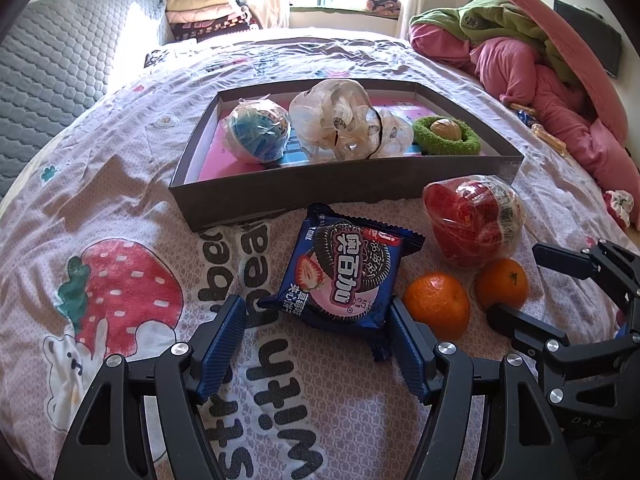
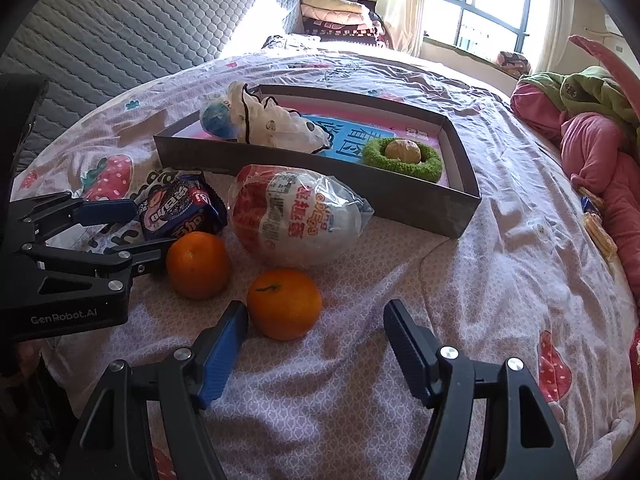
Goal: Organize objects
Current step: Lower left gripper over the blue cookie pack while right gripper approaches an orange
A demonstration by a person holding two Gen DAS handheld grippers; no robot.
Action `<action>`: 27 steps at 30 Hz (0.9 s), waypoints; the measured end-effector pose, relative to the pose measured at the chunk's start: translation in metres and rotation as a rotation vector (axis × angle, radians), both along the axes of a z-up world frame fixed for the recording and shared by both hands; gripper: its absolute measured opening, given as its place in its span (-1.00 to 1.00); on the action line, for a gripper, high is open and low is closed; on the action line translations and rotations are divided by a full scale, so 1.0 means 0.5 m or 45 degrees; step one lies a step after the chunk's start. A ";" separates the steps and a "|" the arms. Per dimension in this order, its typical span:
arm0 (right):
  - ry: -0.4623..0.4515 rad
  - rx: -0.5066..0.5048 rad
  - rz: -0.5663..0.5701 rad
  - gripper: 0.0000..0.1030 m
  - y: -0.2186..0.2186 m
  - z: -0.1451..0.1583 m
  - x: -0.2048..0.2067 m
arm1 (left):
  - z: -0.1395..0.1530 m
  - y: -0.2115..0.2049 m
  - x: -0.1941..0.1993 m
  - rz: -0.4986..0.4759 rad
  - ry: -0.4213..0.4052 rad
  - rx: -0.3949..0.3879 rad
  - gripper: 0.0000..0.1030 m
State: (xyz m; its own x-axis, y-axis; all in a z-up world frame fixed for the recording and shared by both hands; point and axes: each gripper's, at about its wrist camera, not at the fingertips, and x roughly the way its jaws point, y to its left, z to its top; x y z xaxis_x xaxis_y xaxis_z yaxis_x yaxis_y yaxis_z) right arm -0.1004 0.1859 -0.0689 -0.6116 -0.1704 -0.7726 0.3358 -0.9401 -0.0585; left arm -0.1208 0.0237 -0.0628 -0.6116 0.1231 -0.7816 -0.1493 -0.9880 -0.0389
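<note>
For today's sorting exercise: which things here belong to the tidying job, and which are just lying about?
Job:
box
cookie pack
red-and-white egg
two oranges
left claw
right claw

Lying about:
pink bedding
folded blankets

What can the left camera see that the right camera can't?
Only the left camera shows the big strawberry picture on the sheet and the black screen on the wall. Only the right camera shows the white side of the wrapped egg with its writing. Both show the box, the two oranges, the cookie pack and both open tongs.
</note>
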 end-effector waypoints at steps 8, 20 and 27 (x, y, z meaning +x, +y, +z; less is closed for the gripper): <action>0.007 0.011 0.019 0.19 -0.013 -0.007 -0.005 | -0.006 -0.011 -0.021 0.011 -0.008 0.052 0.40; -0.003 -0.027 0.042 -0.15 -0.021 -0.011 -0.009 | -0.009 -0.020 -0.041 0.026 0.015 0.098 0.40; -0.007 -0.043 0.058 -0.26 -0.023 -0.011 -0.006 | -0.011 -0.031 -0.055 0.033 0.017 0.155 0.40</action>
